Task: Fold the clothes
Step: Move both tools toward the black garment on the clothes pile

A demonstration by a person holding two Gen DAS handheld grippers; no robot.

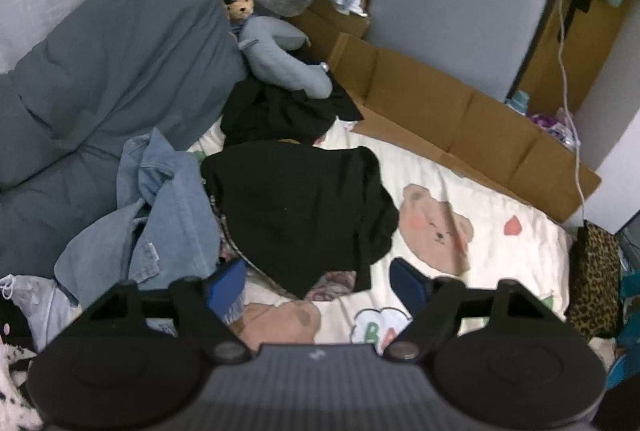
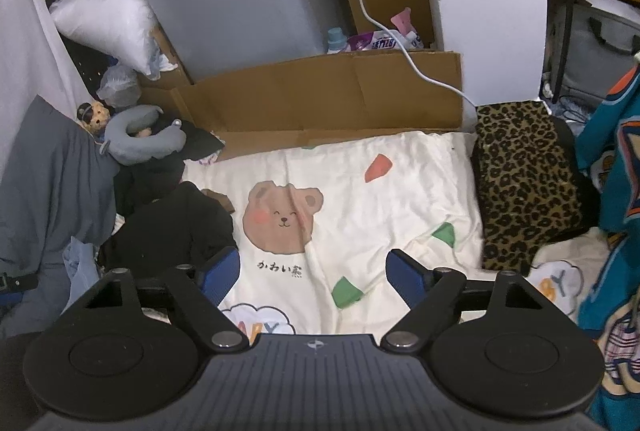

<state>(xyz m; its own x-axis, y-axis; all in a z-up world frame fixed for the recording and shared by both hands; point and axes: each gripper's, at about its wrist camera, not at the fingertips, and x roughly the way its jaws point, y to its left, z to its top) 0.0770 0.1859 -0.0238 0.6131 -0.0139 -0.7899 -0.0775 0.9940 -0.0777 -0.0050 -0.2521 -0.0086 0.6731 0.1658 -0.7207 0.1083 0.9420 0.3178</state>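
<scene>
Your left tool [image 1: 318, 285]: blue fingers spread wide, nothing between them, hanging above the bed. Just ahead of its fingertips lies the black garment [image 1: 300, 207], bunched in a flat heap on the cream bear-print sheet [image 1: 480, 199]. The garment's near edge sits between the two fingers' line of sight, not touched. Off the left finger, a crumpled denim garment [image 1: 168, 207] butts against the black one. Beyond the black garment, a second dark pile [image 1: 280, 111], then a grey neck pillow [image 1: 280, 59] and a small plush toy [image 1: 238, 1]. Far left, a grey pillow [image 1: 112, 59]. Ahead right, flattened cardboard [image 1: 460, 119] along the bed's far edge.

Your right tool [image 2: 314, 275]: fingers equally wide apart, holding nothing, over bare sheet. The bear print [image 2: 280, 219] sits straight ahead between the fingers. The black garment [image 2: 172, 227] lies just off the left finger. Off the right finger, a leopard-print cushion [image 2: 528, 183]; further right, teal fabric [image 2: 612, 191] hangs at frame edge. Cardboard [image 2: 320, 95] and a white cable [image 2: 400, 47] lie beyond the sheet.
</scene>
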